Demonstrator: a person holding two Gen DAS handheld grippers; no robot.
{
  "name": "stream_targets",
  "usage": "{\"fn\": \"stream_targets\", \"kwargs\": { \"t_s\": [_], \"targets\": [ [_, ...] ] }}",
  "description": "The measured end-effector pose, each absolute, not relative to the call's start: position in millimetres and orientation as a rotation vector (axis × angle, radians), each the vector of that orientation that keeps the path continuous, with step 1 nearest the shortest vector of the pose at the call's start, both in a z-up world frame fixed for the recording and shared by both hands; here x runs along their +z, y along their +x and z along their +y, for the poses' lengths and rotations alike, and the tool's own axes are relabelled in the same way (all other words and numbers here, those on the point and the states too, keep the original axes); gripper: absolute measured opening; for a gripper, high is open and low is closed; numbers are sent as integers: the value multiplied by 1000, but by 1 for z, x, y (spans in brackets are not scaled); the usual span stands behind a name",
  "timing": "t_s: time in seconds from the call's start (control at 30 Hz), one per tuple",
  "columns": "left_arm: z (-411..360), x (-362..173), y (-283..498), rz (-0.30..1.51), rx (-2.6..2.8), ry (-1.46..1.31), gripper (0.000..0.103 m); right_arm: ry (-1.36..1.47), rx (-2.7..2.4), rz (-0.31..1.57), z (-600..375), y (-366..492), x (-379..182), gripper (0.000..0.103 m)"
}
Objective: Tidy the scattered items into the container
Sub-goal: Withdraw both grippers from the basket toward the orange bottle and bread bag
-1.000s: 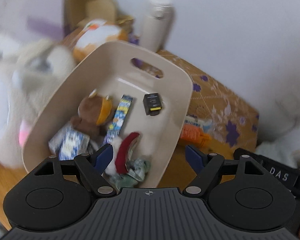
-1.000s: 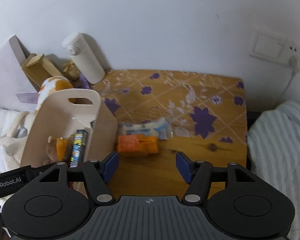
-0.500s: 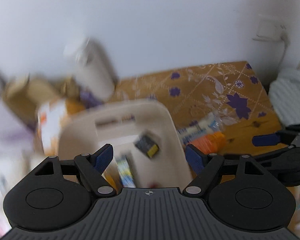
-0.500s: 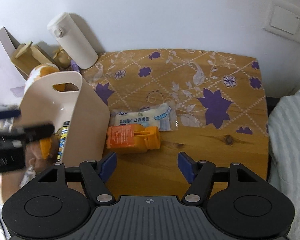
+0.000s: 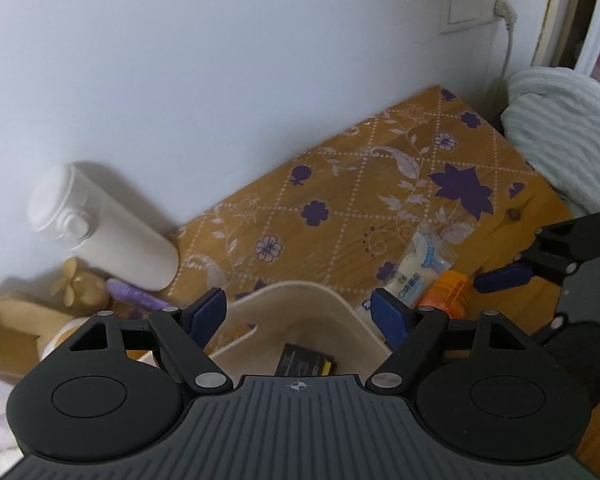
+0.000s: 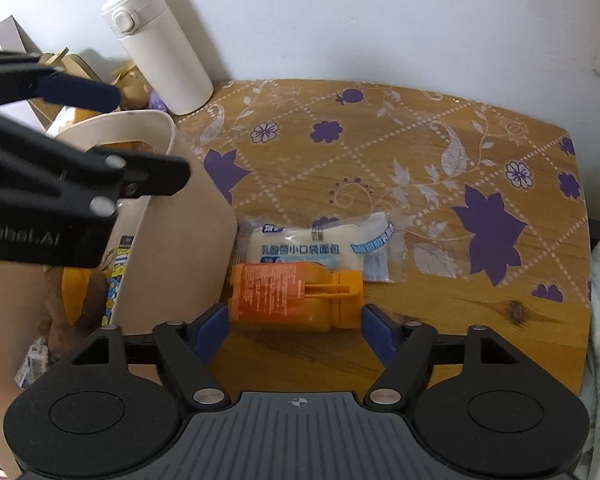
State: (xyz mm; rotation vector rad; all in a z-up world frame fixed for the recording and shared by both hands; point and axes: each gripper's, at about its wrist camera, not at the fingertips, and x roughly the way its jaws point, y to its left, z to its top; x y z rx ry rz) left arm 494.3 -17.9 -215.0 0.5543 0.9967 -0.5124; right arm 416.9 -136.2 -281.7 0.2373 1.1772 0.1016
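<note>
One orange bottle between right tongs

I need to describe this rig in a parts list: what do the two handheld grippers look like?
Both match. The right gripper has a dark grey ribbed body with a small crosshair mark, black linkage arms with silver pivot pins, round black discs either side and blue pads on its jaws. The left gripper looks the same; its side, seen from the right wrist, carries white lettering ending "Robot.AI". No cables show.

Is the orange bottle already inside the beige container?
No, the orange bottle lies on its side on the table, just outside the beige container.
</note>
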Motion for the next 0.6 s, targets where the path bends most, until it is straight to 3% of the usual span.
{"fn": "stream_targets", "kwargs": {
  "t_s": [0.3,0.43,0.6],
  "targets": [
    [-26,-223,517,1017,-573,549,81,235,93,1176,-140,426,-288,79],
    [-30,-227,519,1023,-586,561,81,152,91,1183,-135,421,-288,88],
    [-37,-230,518,1026,-616,585,81,177,1,1227,-143,426,-294,88]
  ]
}}
